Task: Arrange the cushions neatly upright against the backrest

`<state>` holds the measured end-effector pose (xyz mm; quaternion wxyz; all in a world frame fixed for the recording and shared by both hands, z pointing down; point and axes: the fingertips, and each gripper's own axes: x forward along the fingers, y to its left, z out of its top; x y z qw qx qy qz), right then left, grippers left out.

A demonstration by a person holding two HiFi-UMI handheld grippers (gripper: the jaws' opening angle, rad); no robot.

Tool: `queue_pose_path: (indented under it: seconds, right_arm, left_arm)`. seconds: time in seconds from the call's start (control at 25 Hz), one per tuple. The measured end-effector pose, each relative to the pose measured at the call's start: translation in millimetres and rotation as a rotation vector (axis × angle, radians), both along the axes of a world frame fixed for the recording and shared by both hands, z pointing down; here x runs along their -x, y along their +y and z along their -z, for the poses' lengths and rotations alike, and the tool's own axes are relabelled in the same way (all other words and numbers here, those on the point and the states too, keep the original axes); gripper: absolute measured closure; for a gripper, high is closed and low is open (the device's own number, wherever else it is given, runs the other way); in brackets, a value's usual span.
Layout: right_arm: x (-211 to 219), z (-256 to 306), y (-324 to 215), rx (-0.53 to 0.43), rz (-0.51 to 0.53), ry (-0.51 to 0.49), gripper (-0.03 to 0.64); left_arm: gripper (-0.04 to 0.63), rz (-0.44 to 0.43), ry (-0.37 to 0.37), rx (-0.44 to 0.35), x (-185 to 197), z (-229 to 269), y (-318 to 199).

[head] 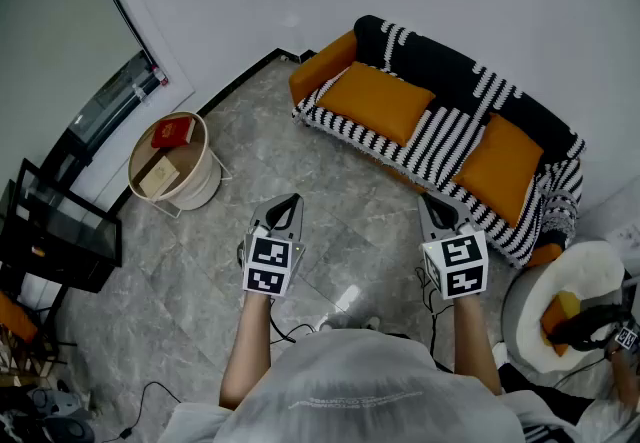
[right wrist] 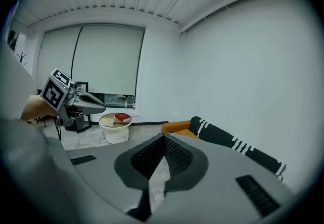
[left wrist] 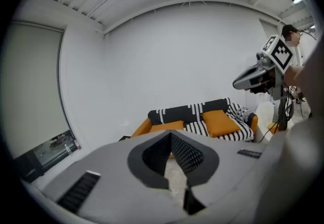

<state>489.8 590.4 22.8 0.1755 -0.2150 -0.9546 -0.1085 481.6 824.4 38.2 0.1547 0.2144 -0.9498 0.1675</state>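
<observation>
The left cushion (head: pixel 375 101) and right cushion (head: pixel 500 166) are seen on the striped sofa (head: pixel 455 66) at the upper right of the head view. The left gripper (head: pixel 290 201) and right gripper (head: pixel 430 199) are held at lower centre, well apart from it, fingers pressed together on nothing.

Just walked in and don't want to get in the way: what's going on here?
A person stands facing the sofa with a left gripper and a right gripper. Both are shut, empty and held short of it. The first cushion and the second cushion, both orange, seem to lie on the seat rather than upright against the backrest. Neither is being touched.
</observation>
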Motion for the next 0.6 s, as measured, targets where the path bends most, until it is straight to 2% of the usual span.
queue_pose_path:
  seconds: [0.12, 0.32, 0.48, 0.6]
  right_arm:
    - [7, 3, 2, 0.015, 0.011, -0.023, 0.615]
    - [12, 10, 1, 0.186, 0.032, -0.009, 0.615]
    - [12, 4, -2, 0.17, 0.077, 0.002, 0.615]
    - [12, 1, -8, 0.199, 0.113, 0.028, 0.615]
  left_arm:
    - [0.583, 0.002, -0.003, -0.01, 8, 2, -3]
    - [0.583, 0.009, -0.001, -0.021, 12, 0, -10]
    - [0.583, 0.034, 0.012, -0.038, 11, -7, -17]
    - [0.583, 0.05, 0.021, -0.035, 8, -12, -22]
